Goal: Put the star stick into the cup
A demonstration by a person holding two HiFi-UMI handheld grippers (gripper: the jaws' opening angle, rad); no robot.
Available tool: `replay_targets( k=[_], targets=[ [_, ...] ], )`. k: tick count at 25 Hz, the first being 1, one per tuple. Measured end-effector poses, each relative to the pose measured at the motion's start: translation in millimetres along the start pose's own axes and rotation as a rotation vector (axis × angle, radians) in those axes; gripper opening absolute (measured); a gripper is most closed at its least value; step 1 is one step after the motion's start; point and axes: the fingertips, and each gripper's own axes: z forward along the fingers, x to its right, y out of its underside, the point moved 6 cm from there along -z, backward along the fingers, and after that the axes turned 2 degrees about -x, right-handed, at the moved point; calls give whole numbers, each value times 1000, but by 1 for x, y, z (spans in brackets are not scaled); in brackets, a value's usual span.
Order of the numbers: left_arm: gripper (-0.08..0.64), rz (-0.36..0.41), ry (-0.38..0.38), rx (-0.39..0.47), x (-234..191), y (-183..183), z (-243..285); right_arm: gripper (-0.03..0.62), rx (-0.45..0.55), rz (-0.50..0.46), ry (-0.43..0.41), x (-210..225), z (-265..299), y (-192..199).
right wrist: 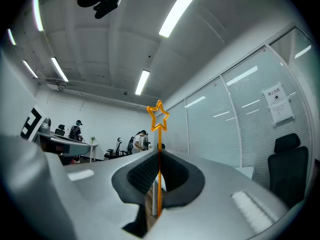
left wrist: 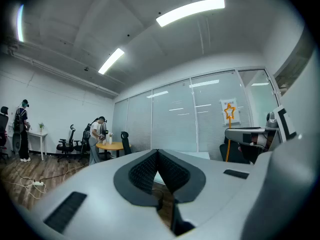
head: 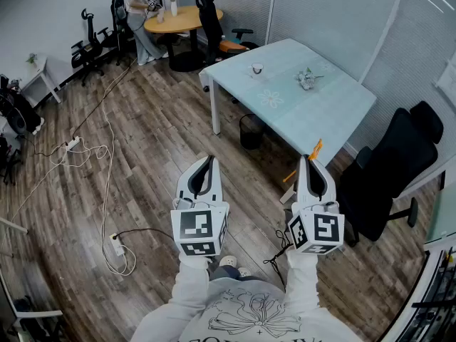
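Note:
My right gripper [right wrist: 159,153] is shut on the orange star stick [right wrist: 158,118], whose star stands above the jaw tips; in the head view the star stick [head: 316,148] pokes past the right gripper [head: 311,164]. My left gripper [head: 206,164] is shut with nothing between its jaws, and the same left gripper [left wrist: 157,154] shows its jaws closed tip to tip. Both are held above the wood floor, short of the pale table [head: 335,112]. A small cup [head: 256,69] stands on that table's far left part.
A small cluster of objects [head: 308,79] sits mid-table. A black bin [head: 251,131] is under the table. Black office chair [head: 381,184] stands to my right. Cables and a power strip [head: 117,246] lie on the floor at left. A person [head: 139,13] stands by the round table [head: 182,20].

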Motion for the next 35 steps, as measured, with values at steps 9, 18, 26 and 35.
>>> replay_targets(
  k=[9,18,26,35],
  targets=[
    [6,13,5,14,-11,-5,11,15,-7,3,2,-1,14,6],
    [6,28,1,34,-32,-3,37,15,-5,17,15,5,42,20],
    [6,46,9,22,-49,6,63,15,-17,41,27,5,63,34],
    [6,48,7,1,-55,10,110,15,-33,35,12,21,109,45]
  ],
)
